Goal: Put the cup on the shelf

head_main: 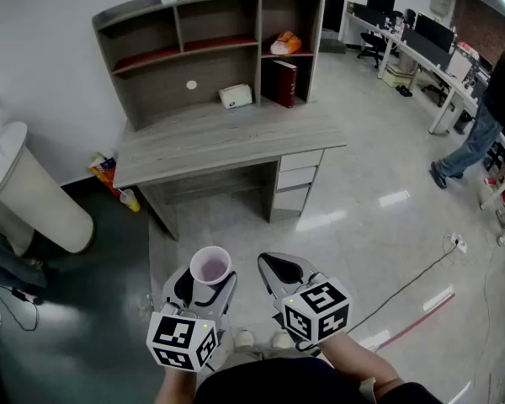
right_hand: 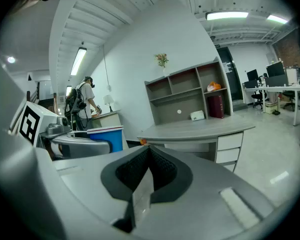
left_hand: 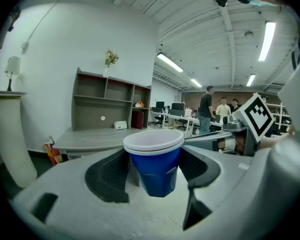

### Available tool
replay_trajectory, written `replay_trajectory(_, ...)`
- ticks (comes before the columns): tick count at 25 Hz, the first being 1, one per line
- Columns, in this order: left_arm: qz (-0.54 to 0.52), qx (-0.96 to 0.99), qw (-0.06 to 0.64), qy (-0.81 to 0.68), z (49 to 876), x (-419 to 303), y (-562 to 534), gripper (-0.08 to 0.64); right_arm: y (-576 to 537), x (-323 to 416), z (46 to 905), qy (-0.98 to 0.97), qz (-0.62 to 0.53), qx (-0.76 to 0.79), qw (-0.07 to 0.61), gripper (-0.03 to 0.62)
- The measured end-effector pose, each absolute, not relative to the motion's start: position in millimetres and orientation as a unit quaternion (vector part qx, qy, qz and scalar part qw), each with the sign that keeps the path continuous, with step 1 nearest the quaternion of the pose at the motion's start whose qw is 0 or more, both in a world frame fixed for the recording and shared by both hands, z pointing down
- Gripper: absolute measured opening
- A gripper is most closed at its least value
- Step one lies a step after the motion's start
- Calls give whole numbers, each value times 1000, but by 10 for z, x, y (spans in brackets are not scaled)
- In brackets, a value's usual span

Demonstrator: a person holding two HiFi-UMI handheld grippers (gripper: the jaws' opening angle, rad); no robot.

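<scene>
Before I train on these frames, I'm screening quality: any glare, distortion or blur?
Head view: light patches glare on the glossy floor. Left gripper view: fisheye bending, dark corners, blue cup sharp. Right gripper view: same fisheye, bright ceiling lamp.

We hold both claws side by side, low before our body. Our left claw (head_main: 207, 288) grips the cup (head_main: 210, 266) upright between wide-set jaws. Our right claw (head_main: 281, 269) has its jaws pressed together, empty.
</scene>
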State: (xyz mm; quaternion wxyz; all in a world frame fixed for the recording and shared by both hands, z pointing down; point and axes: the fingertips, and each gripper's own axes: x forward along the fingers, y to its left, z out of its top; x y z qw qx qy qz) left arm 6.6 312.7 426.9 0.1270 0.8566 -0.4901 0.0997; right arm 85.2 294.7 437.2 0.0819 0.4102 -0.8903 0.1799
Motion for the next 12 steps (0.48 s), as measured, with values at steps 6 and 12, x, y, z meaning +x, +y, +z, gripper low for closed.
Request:
replay_trajectory(6, 105, 856, 129, -489, 4298, 177, 3078, 301, 2906, 956, 4382, -890, 177, 411, 84, 0)
replay_trajectory(12, 109, 853, 137, -492, 4358, 314, 3027, 301, 2857, 1115, 4395, -889, 190, 409, 72, 0)
